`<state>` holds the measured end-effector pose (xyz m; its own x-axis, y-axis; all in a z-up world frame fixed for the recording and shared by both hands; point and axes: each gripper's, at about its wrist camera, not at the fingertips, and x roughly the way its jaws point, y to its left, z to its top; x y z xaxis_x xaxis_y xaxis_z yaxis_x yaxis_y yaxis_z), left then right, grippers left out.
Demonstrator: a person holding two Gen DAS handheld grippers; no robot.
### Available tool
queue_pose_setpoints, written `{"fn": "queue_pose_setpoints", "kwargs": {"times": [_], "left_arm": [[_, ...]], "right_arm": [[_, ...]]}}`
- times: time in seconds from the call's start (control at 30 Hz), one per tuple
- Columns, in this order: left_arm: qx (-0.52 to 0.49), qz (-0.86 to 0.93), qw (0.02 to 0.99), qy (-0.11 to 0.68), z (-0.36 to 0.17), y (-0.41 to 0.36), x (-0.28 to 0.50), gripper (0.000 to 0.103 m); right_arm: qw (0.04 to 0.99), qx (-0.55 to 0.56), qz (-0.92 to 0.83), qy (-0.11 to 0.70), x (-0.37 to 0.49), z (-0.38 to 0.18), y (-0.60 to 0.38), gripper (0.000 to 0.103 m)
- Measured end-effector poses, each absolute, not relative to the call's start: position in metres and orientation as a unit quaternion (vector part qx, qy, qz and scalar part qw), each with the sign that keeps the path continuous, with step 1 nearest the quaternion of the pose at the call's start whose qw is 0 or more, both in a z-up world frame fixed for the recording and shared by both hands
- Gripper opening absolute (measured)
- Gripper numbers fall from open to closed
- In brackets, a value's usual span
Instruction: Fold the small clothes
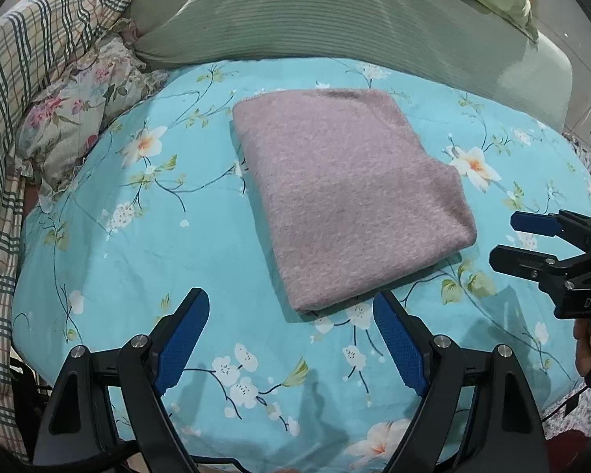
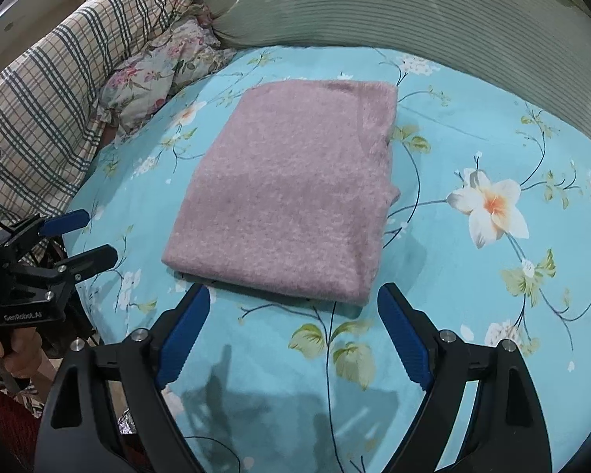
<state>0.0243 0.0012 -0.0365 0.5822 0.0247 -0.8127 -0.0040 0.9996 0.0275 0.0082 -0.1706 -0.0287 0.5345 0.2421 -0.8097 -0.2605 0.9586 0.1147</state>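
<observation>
A fuzzy mauve garment (image 1: pixel 346 193) lies folded into a flat rectangle on the blue floral sheet (image 1: pixel 138 244); it also shows in the right wrist view (image 2: pixel 291 193). My left gripper (image 1: pixel 291 307) is open and empty, just short of the garment's near edge. My right gripper (image 2: pixel 293 303) is open and empty, just short of the same near edge. The right gripper also shows at the right edge of the left wrist view (image 1: pixel 504 240), and the left gripper at the left edge of the right wrist view (image 2: pixel 98 236). Neither touches the garment.
A plaid quilt (image 1: pixel 39 59) and a floral pillow (image 1: pixel 71 118) are bunched at the left. A pale green ribbed blanket (image 1: pixel 295 12) lies behind the garment. The sheet (image 2: pixel 492 157) spreads to the right, with the bed edge near me.
</observation>
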Motion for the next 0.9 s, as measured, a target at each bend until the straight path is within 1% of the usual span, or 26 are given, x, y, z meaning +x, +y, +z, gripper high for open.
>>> {"fn": "queue_pose_setpoints", "kwargs": {"times": [0.17, 0.9], "left_arm": [[0.011, 0.006, 0.895, 0.447, -0.031, -0.003, 0.026, 0.086], [0.015, 0.003, 0.893, 0.449, -0.031, -0.016, 0.030, 0.086]], "right_arm": [[0.881, -0.009, 0.143, 0.451, 0.012, -0.026, -0.173, 0.090], [0.879, -0.002, 0.135, 0.457, 0.014, -0.034, -0.173, 0.092]]}}
